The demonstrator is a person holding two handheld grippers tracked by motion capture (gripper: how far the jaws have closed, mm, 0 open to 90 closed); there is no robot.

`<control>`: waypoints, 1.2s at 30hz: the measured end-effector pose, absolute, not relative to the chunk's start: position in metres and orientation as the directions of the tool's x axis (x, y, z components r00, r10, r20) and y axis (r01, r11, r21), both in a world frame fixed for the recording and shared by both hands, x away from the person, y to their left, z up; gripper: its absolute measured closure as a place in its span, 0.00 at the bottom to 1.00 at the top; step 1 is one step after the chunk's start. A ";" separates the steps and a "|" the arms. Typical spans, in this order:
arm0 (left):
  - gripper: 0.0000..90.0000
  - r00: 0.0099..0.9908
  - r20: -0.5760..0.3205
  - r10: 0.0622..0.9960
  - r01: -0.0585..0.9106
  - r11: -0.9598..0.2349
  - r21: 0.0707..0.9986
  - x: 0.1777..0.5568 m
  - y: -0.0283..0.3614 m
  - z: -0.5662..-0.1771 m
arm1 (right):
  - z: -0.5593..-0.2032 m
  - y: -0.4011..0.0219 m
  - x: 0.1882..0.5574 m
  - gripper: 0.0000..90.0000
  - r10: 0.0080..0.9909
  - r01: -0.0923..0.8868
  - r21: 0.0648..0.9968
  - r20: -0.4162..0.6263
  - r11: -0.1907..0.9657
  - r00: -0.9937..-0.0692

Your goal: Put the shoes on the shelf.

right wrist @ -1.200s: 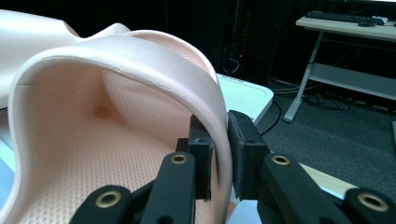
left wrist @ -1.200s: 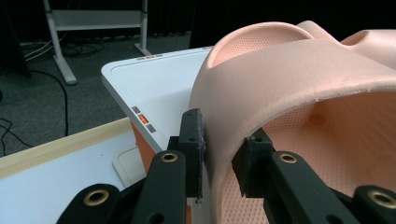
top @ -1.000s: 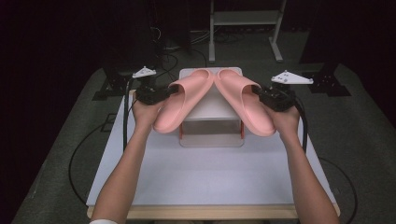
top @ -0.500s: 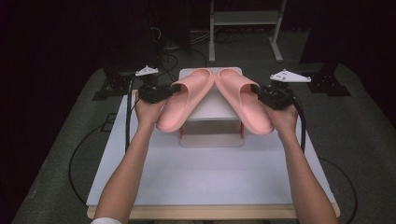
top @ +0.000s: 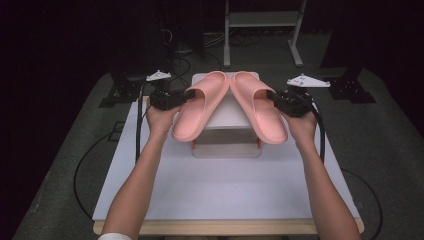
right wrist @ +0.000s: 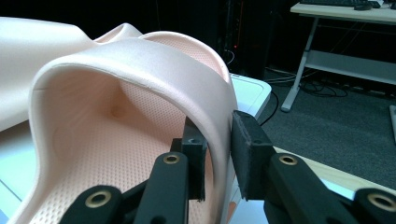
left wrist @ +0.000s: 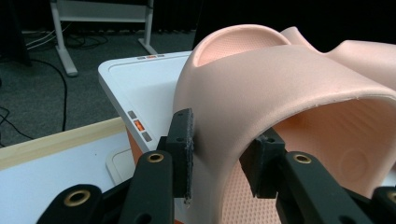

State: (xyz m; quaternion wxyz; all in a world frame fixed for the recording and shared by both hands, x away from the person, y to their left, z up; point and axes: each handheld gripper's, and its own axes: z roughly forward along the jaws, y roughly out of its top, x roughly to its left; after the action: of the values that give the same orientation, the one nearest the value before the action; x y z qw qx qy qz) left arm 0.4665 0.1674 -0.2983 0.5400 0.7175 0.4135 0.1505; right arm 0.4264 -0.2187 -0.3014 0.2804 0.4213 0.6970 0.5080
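Note:
Two pink slide sandals hang in the air over a white box [top: 227, 116] at the back of the table. My left gripper [top: 179, 100] is shut on the strap edge of the left sandal [top: 197, 107], whose toe tilts toward the front left. My right gripper [top: 274, 98] is shut on the strap edge of the right sandal [top: 260, 107]. In the left gripper view the jaws pinch the strap of the left sandal [left wrist: 261, 93] at my left gripper [left wrist: 224, 158]. In the right gripper view the right sandal [right wrist: 126, 107] sits in my right gripper [right wrist: 219, 154]. The sandals' heel ends touch at the back.
The white box has orange trim and small buttons [left wrist: 137, 125] on its rim. The white table top [top: 225, 187] stretches toward the front edge. Cables [top: 82, 165] trail off the left side, and a metal stand [top: 260, 20] rises behind the table.
Both sandals and hands have stayed over the box with only a slight shift; the grips are unchanged.

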 end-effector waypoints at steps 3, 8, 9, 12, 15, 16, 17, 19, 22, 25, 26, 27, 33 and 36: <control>0.73 0.611 -0.231 0.757 0.432 -0.074 0.899 0.467 0.167 -0.298 | -0.302 -0.218 0.428 0.83 0.875 0.305 0.943 0.037 0.129 -0.484; 0.72 0.608 -0.236 0.758 0.435 -0.070 0.898 0.467 0.166 -0.298 | -0.304 -0.216 0.429 0.82 0.874 0.314 0.941 0.043 0.128 -0.484; 0.72 0.608 -0.238 0.757 0.435 -0.067 0.898 0.468 0.166 -0.298 | -0.303 -0.216 0.429 0.82 0.875 0.314 0.941 0.043 0.127 -0.483; 0.72 0.605 -0.248 0.756 0.438 -0.056 0.897 0.468 0.166 -0.298 | -0.303 -0.215 0.429 0.82 0.874 0.316 0.941 0.048 0.123 -0.483; 0.71 0.604 -0.247 0.758 0.438 -0.056 0.897 0.468 0.164 -0.298 | -0.303 -0.215 0.429 0.81 0.875 0.316 0.941 0.047 0.124 -0.482; 0.71 0.602 -0.248 0.759 0.438 -0.055 0.897 0.468 0.164 -0.298 | -0.303 -0.215 0.429 0.81 0.874 0.316 0.941 0.050 0.121 -0.483; 0.71 0.602 -0.248 0.759 0.439 -0.055 0.897 0.468 0.164 -0.298 | -0.303 -0.215 0.429 0.81 0.875 0.319 0.940 0.052 0.119 -0.482; 0.70 0.600 -0.254 0.758 0.440 -0.047 0.897 0.469 0.163 -0.298 | -0.303 -0.215 0.429 0.80 0.874 0.319 0.940 0.052 0.121 -0.482; 0.70 0.599 -0.254 0.759 0.440 -0.047 0.897 0.470 0.162 -0.299 | -0.303 -0.214 0.430 0.80 0.875 0.319 0.940 0.049 0.123 -0.482; 0.69 0.597 -0.256 0.760 0.439 -0.042 0.898 0.471 0.160 -0.299 | -0.303 -0.213 0.430 0.79 0.875 0.322 0.939 0.051 0.122 -0.481; 0.68 0.595 -0.260 0.761 0.444 -0.041 0.895 0.471 0.159 -0.299 | -0.303 -0.213 0.430 0.79 0.876 0.320 0.939 0.048 0.124 -0.480; 0.68 0.594 -0.261 0.761 0.445 -0.041 0.894 0.472 0.159 -0.299 | -0.303 -0.213 0.431 0.79 0.876 0.320 0.939 0.048 0.124 -0.480; 0.68 0.587 -0.268 0.764 0.453 -0.035 0.891 0.474 0.157 -0.302 | -0.303 -0.211 0.433 0.78 0.875 0.325 0.937 0.047 0.128 -0.481; 0.67 0.586 -0.270 0.764 0.457 -0.037 0.889 0.474 0.156 -0.302 | -0.304 -0.210 0.434 0.78 0.875 0.328 0.936 0.052 0.125 -0.481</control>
State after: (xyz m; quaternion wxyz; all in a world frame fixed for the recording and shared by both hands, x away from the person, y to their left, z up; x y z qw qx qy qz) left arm 0.4744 0.1559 -0.3025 0.5426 0.7062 0.4323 0.1412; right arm 0.4337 -0.2098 -0.3041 0.2723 0.4304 0.6988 0.5023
